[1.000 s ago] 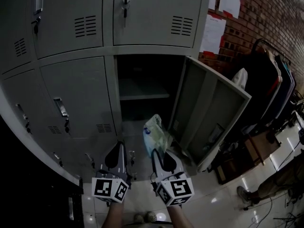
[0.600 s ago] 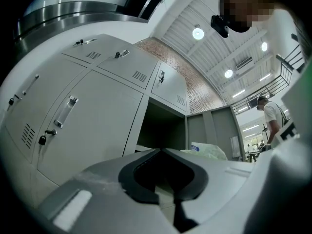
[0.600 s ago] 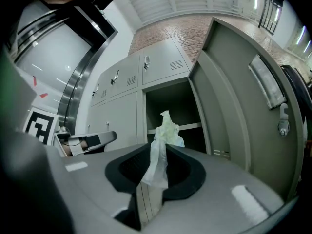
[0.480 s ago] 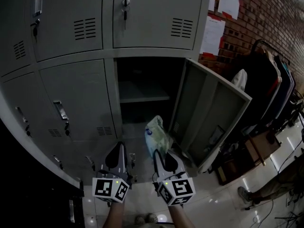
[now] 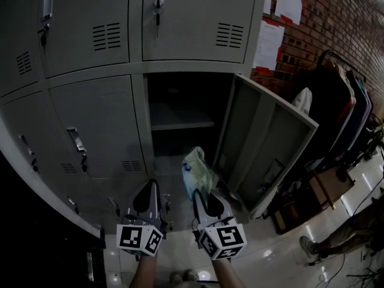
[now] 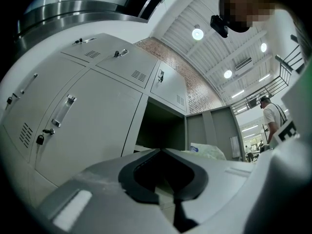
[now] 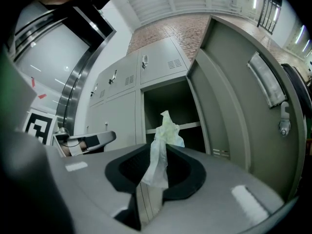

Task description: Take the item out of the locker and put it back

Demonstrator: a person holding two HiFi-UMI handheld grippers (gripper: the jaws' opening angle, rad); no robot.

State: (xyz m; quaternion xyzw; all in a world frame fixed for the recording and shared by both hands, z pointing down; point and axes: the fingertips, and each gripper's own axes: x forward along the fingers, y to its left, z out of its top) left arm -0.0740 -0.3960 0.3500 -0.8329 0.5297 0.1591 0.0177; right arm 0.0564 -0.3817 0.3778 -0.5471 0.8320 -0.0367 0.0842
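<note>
little has changed since a second ago: the right hand-held gripper (image 5: pixel 201 192) still pinches the plastic bag (image 5: pixel 196 170) between narrow jaws, just outside the open locker (image 5: pixel 180 122) at its 6 o'clock. the left hand-held gripper (image 5: pixel 148 188), at the right one's 9 o'clock, stays closed and empty.

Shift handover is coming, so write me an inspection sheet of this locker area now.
Surface: glossy tiled floor; grey lockers, one open locker with its door swung right.
Job's things: plastic bag outside the locker, in front of its opening.
Clutter: brown box-like things on the floor past the door.
Grippers: right gripper shut on the plastic bag; left gripper shut, empty.
Cables: thin cables on the floor, far right.
Surroundings: brick wall, pinned papers, clothes rack, a person's shoe.
</note>
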